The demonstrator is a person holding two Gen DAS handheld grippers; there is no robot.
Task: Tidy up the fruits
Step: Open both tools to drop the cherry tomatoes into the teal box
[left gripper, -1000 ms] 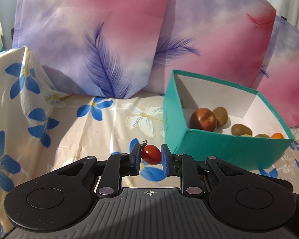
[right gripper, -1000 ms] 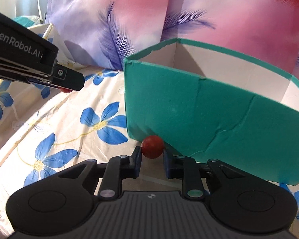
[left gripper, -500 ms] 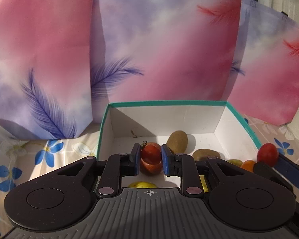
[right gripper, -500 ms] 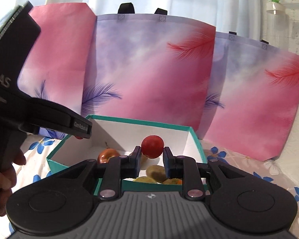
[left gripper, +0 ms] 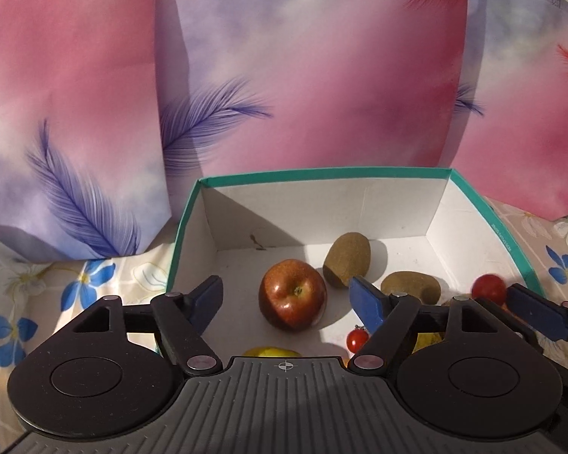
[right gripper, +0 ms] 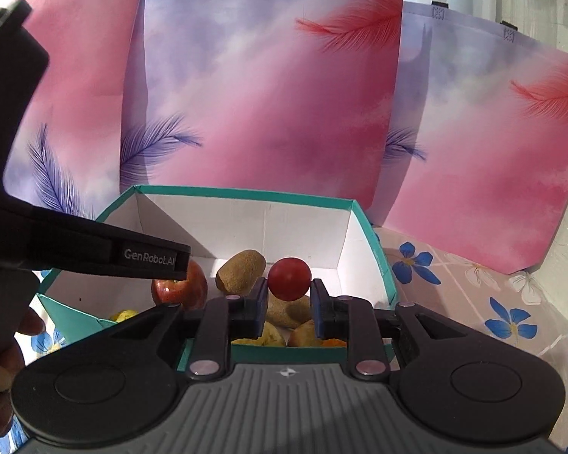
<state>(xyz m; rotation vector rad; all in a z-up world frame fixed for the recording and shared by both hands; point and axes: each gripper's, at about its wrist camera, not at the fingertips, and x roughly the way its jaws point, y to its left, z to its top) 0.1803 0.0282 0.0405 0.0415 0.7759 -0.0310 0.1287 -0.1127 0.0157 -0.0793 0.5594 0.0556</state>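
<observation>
Over the teal box (left gripper: 322, 173) hangs my left gripper (left gripper: 286, 293), its jaws opening and nothing between its pads. A small cherry tomato (left gripper: 358, 339) with a stem lies on the box floor beneath, beside a red apple (left gripper: 292, 295) and two kiwis (left gripper: 347, 259). In the right wrist view, my right gripper (right gripper: 287, 297) is shut on another red cherry tomato (right gripper: 289, 279) above the near edge of the box (right gripper: 246, 192). That tomato (left gripper: 489, 289) also shows at the right of the left wrist view. More yellow and orange fruit lies half hidden under the grippers.
Three pink and lilac feather-print bags (right gripper: 269, 87) stand directly behind the box. A cloth with blue flowers (left gripper: 91, 283) covers the surface around it. The left gripper's body (right gripper: 140, 255) and a hand (right gripper: 3, 355) fill the left of the right wrist view.
My left gripper travelled over the box and opened, and its cherry tomato dropped in. My right gripper rose from the box's outer wall with its tomato, up to the rim.
</observation>
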